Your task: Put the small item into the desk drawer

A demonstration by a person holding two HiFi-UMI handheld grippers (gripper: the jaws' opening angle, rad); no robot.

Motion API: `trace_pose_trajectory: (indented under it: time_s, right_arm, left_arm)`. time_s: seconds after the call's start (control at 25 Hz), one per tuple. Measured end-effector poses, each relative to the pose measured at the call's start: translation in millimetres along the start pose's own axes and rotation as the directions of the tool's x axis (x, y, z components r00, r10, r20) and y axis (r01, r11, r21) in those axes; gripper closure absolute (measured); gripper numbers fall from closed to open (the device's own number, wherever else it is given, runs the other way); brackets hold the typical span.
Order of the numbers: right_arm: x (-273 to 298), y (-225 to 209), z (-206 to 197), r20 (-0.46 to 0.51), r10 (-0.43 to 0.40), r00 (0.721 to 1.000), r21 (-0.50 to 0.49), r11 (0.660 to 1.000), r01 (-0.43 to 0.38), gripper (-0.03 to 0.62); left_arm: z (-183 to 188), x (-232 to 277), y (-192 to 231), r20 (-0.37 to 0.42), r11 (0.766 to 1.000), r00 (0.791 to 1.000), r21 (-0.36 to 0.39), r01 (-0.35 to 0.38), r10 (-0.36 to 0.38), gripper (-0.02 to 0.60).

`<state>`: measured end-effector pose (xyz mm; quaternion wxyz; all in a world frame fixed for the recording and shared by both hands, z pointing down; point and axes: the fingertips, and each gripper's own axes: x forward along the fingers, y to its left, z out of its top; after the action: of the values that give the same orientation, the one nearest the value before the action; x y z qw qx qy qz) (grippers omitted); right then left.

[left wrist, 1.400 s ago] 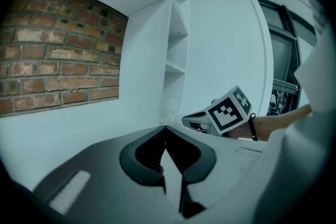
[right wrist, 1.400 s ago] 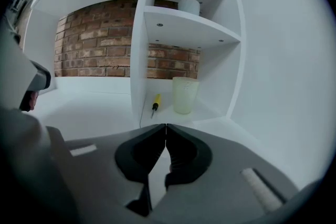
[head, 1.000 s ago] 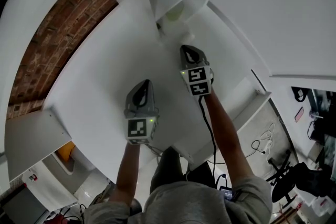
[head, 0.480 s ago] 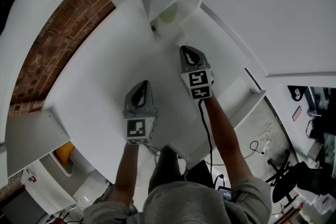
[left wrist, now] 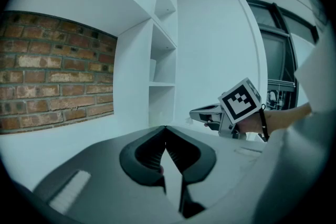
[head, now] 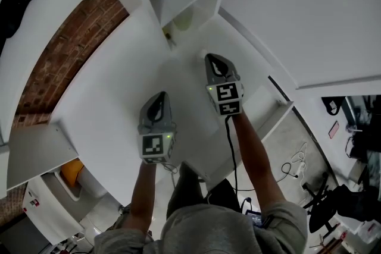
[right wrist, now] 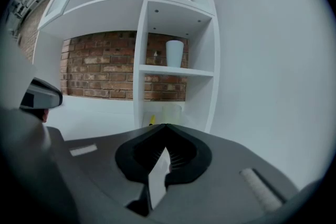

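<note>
left gripper and right gripper closed, empty | small yellow item at the shelf unit's foot | I'd guess light, rigid; pinch across its middle

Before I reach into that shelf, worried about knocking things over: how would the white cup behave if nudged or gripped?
The white cup stands upright on the shelf, taller than wide and narrower at its base, so a nudge near the rim would probably tip it. Its smooth tapered side may slip. Likely light, though contents are hidden.
</note>
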<state>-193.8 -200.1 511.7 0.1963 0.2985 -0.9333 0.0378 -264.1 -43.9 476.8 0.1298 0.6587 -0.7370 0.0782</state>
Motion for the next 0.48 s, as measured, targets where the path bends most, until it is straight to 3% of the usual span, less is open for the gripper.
trace_pose_trajectory:
  time_s: [0.48]
  right_arm:
    - [-89.9, -19.5, 34.5, 0.088, -0.028, 0.996, -0.003, 1.0, 0.028, 0.593]
  left_arm:
    - [35.0, -30.5, -43.2, 0.068, 0.999, 0.998, 0.035, -0.003, 0.001, 0.569]
